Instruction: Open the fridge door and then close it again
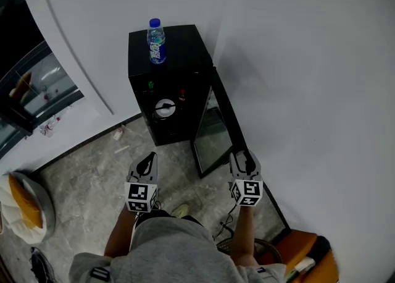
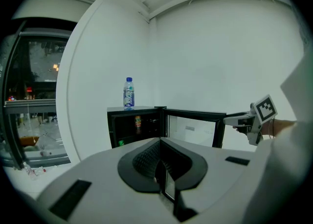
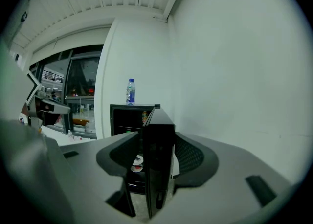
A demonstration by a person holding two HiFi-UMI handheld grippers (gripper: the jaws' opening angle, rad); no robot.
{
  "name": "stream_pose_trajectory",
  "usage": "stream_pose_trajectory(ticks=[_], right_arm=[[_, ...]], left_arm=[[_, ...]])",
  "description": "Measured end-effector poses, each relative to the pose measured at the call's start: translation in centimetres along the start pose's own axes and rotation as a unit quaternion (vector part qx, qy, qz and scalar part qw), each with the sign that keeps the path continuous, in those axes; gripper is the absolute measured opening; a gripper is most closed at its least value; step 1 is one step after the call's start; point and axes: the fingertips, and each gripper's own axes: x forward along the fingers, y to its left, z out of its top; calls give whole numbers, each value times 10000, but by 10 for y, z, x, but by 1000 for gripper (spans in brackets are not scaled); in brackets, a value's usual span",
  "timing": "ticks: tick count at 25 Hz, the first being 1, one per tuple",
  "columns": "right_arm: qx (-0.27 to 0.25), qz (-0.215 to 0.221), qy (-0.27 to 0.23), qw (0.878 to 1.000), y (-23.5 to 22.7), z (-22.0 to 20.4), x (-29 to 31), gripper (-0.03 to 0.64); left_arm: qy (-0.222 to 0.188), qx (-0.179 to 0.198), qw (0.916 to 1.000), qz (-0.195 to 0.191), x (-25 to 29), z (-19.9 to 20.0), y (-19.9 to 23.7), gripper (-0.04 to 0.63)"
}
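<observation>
Black fridge (image 1: 162, 84): a small cabinet standing on the grey stone floor (image 1: 92, 177), its back against the white wall (image 1: 296, 59).
Fridge door (image 1: 216, 130): swung wide open to the fridge's right, hinged at the right front corner, its free edge pointing away from the cabinet toward the person.
Door panel: glass in a black frame; the wall shows through it in the left gripper view.
Inside the fridge: dark shelves with a round white thing (image 1: 165, 109) on a lower level, and a few cans higher up that are too small to read.
Water bottle (image 1: 156, 41): upright on top of the fridge, near its front left corner, blue cap and blue label.
Right gripper (image 1: 242, 159): at the free edge of the door, clenched on it; its own view shows the black edge filling the gap between the two jaws.
Left gripper (image 1: 147, 163): in front of the fridge's open cabinet, well clear of it, jaws pressed together with nothing between them.
</observation>
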Motion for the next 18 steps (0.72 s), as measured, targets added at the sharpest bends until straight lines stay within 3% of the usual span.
stream_pose_trajectory(ticks=[18], right_arm=[[-62, 560, 25, 9984, 72, 4, 3, 232]], left_arm=[[-36, -152, 9997, 191, -25, -8, 31, 5]])
